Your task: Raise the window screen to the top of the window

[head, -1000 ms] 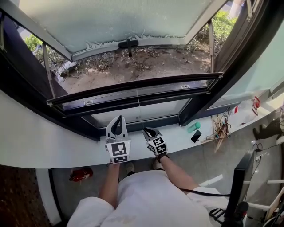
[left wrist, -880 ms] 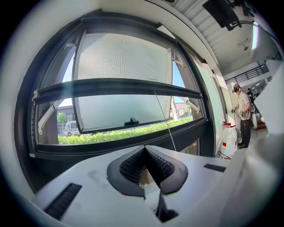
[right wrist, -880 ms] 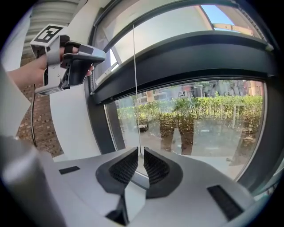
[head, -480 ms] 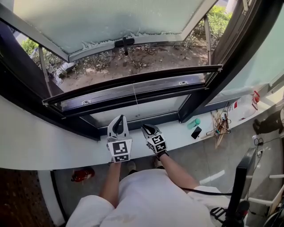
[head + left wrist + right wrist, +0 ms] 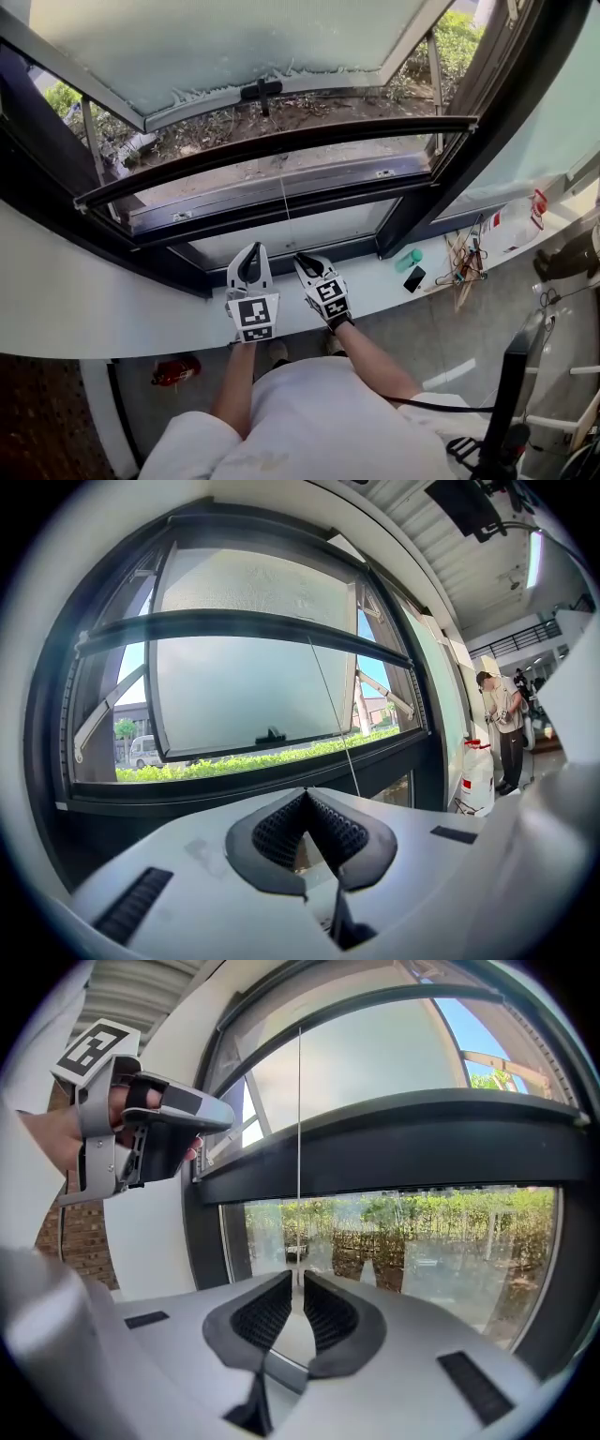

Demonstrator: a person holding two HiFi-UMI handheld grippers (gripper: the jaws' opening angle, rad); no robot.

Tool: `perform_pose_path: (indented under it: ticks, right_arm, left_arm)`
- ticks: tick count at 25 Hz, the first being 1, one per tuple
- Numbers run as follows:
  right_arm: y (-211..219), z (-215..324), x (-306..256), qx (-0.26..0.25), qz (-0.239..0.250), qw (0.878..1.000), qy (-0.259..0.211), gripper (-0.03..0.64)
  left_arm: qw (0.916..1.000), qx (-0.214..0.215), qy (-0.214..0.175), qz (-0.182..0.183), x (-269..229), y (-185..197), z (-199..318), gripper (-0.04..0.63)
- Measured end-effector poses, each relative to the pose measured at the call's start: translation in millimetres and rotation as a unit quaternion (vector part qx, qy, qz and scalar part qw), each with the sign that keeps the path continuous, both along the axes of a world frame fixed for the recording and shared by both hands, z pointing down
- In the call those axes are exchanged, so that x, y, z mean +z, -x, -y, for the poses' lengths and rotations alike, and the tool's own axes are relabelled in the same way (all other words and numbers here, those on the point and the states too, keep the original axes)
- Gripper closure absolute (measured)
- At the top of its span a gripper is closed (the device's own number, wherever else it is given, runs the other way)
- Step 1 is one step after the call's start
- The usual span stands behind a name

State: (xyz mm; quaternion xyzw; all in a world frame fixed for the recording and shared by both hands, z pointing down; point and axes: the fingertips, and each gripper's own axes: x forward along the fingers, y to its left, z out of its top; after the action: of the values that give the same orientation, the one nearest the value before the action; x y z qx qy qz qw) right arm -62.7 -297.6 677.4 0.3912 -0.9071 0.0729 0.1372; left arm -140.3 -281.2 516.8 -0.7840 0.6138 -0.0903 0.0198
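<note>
The window screen's dark bottom bar [image 5: 281,145] arcs across the open window, partway up the frame. A thin pull cord [image 5: 284,216] hangs from its middle down to my right gripper [image 5: 302,260] above the sill. In the right gripper view the cord [image 5: 300,1147] runs straight down into the narrow slit between the jaws of the right gripper [image 5: 298,1283], which is shut on it. My left gripper [image 5: 247,253] hovers just left of it, shut and holding nothing. The left gripper view shows its jaws [image 5: 305,803] closed, with the cord [image 5: 333,714] passing to their right below the bar [image 5: 244,625].
A frosted sash [image 5: 234,47] with a black handle [image 5: 261,91] is swung outward. On the white sill [image 5: 375,291] at the right lie a green bottle [image 5: 409,260], a black phone [image 5: 413,279], tangled bits [image 5: 464,267] and a white jug [image 5: 516,230]. A person [image 5: 502,724] stands far right.
The screen's bottom bar has risen up the window opening. My right gripper has lifted a little with the cord. The left gripper has stayed put.
</note>
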Motion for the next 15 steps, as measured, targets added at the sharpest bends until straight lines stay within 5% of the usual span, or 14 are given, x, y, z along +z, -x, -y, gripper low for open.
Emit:
perform_pose_path:
  ticks: [15]
  right_arm:
    - [3, 2, -14, 0.002, -0.001, 1.0, -0.007, 0.577]
  left_arm:
    - [0.9998, -0.013, -0.01, -0.007, -10, 13, -2, 0.594]
